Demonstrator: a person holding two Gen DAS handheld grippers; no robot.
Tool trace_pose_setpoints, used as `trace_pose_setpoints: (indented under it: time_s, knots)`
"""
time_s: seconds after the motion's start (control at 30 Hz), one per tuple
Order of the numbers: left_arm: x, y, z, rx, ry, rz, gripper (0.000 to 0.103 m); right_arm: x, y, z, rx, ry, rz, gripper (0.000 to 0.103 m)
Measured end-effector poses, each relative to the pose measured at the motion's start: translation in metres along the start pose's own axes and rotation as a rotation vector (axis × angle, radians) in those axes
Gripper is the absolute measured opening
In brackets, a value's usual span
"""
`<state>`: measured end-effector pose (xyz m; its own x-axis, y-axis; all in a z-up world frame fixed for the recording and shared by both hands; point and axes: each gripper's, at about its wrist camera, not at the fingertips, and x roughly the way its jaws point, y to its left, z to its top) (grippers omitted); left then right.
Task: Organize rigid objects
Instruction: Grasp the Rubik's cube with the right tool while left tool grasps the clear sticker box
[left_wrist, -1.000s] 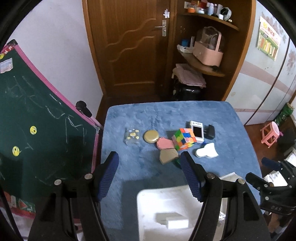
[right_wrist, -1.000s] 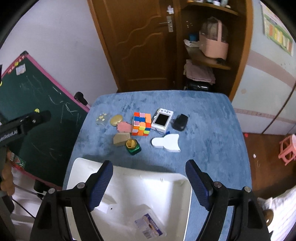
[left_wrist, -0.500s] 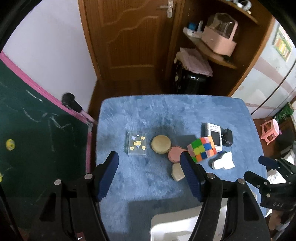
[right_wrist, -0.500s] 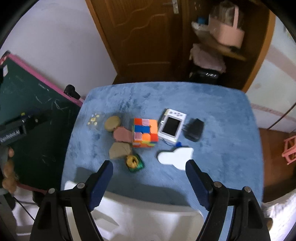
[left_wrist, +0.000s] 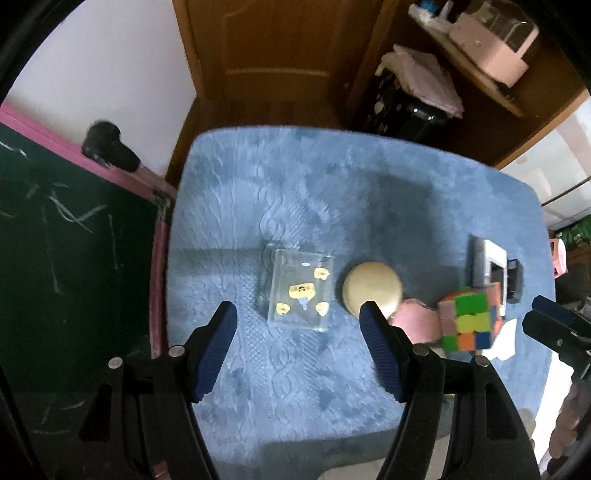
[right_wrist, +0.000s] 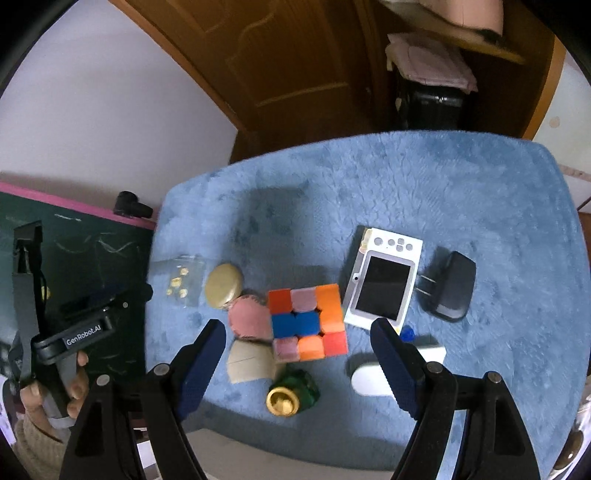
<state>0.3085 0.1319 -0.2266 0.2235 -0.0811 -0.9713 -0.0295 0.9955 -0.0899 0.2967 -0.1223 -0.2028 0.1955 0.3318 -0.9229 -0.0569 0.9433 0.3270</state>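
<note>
I held a gripper in each hand, over a table with a fuzzy blue cover. My left gripper pointed down at the table. Its two blue jaws stood apart, and nothing was between them but blue fuzz. Just past its tips lay a clear flat box with little yellow bits inside. Beside that box, on its right, sat a round tan lid. The right jaw hid a little of the lid's near edge.

My right gripper pointed down too. Its jaws were wide apart and held nothing. Between the jaws I saw the color cube, lying on the cover. No jaw touched it. A round pink piece sat right against the cube's left side, and the tan lid was just past that. A tan wedge-shaped piece lay near the cube's near left corner. A small green bottle with a gold cap lay on its side in front of the cube. On the cube's right lay a white gadget with a dark screen. Next to that was a black plug. A white flat thing lay partly behind my right jaw.

A green chalkboard with a pink frame stood at the left of the table. A brown door was behind it all.
</note>
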Motion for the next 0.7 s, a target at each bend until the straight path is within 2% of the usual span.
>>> trace_pose_setpoints:
  time_s: [0.3,0.53,0.7]
  knots:
    - [0.043,0.009,0.004,-0.041,0.088,-0.018,0.072,0.046,-0.013,0.009,0.045,0.091,0.016,0.081]
    - [0.061,0.009,0.007,-0.051,0.124,-0.008,0.072,0.063,-0.009,0.008,0.052,0.145,0.08,0.081]
    - [0.069,0.008,0.006,-0.05,0.133,0.019,0.071,0.069,0.0,0.009,0.026,0.158,0.072,0.075]
